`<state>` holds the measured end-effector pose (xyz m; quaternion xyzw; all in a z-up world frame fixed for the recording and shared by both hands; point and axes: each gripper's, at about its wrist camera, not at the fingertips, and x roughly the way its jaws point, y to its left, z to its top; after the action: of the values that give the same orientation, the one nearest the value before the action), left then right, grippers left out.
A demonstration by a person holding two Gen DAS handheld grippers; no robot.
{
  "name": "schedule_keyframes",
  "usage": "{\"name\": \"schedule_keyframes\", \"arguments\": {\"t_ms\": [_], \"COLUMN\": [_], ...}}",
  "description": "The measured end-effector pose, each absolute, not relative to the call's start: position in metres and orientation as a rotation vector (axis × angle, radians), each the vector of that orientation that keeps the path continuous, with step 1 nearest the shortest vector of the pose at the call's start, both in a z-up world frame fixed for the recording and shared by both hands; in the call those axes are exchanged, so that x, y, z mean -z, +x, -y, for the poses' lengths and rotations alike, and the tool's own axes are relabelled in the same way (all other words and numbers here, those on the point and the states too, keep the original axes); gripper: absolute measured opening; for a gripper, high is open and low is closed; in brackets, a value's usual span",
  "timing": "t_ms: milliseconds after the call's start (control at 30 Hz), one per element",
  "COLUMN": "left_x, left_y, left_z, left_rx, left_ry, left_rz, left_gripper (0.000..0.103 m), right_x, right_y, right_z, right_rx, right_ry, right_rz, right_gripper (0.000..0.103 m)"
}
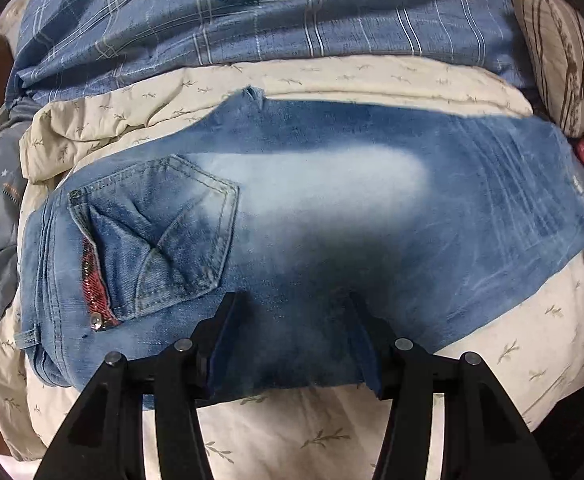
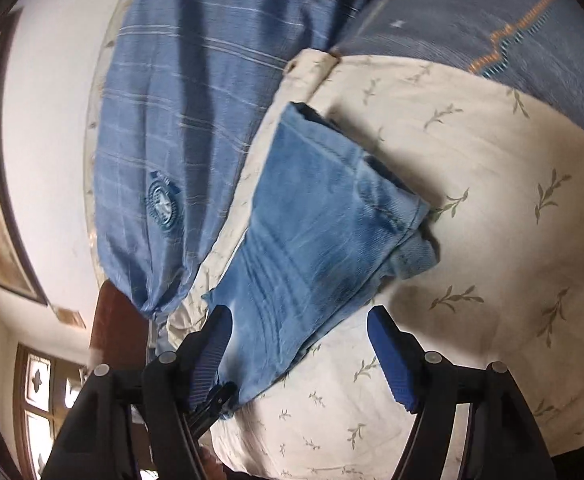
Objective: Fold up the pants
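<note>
1. Left wrist view: faded blue denim jeans (image 1: 312, 208) lie flat across the middle of a cream leaf-print quilt (image 1: 512, 340), waistband toward 9 o'clock, leg running out to 3 o'clock.
2. Stitched back pocket (image 1: 164, 236) at about 8 o'clock on the jeans, a red zipper strip (image 1: 94, 280) along its left edge.
3. Left gripper (image 1: 292, 316) at 6 o'clock, black arms with blue pads; jaws stand apart over the near edge of the jeans, denim between them. Cannot tell if the pads press the cloth.
4. Blue plaid blanket with a round badge (image 1: 252, 20) bunched at 12 o'clock, striped pillow (image 1: 560, 72) at 2 o'clock.
5. Right wrist view: camera rolled; the jeans' leg end (image 2: 312, 232) lies on the quilt (image 2: 492, 160) at centre, folded layers and hem toward 1 o'clock.
6. Right gripper (image 2: 298, 332) at 6 o'clock, released: jaws wide apart, the denim edge lying by the left pad (image 2: 208, 356), right pad (image 2: 392, 360) over bare quilt, nothing clamped.
7. Plaid blanket (image 2: 164, 120) at 10 o'clock, white wall (image 2: 48, 120) at 9 o'clock.
</note>
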<state>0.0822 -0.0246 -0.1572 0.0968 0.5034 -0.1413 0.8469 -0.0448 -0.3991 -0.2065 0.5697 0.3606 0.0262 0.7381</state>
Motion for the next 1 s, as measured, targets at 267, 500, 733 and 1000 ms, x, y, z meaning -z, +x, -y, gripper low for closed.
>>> {"name": "schedule_keyframes", "arguments": {"t_ms": [267, 500, 733, 1000], "left_x": [0.135, 0.159, 0.169, 0.137], "left_y": [0.091, 0.1, 0.096, 0.105], "left_z": [0.051, 0.085, 0.093, 0.134], "left_rx": [0.403, 0.436, 0.422, 0.489], "left_ry": [0.156, 0.19, 0.251, 0.275], "left_rz": [-1.009, -1.062, -1.069, -1.009], "left_gripper": [0.055, 0.055, 0.056, 0.055], "right_x": [0.217, 0.219, 0.216, 0.218], "right_y": [-0.035, -0.032, -0.024, -0.024], "right_z": [0.402, 0.406, 0.411, 0.408], "right_rx": [0.023, 0.035, 0.08, 0.162], "right_ry": [1.268, 1.259, 1.232, 1.206], "right_rz": [-0.79, -0.712, -0.637, -0.684], "right_gripper": [0.073, 0.073, 0.073, 0.024]}}
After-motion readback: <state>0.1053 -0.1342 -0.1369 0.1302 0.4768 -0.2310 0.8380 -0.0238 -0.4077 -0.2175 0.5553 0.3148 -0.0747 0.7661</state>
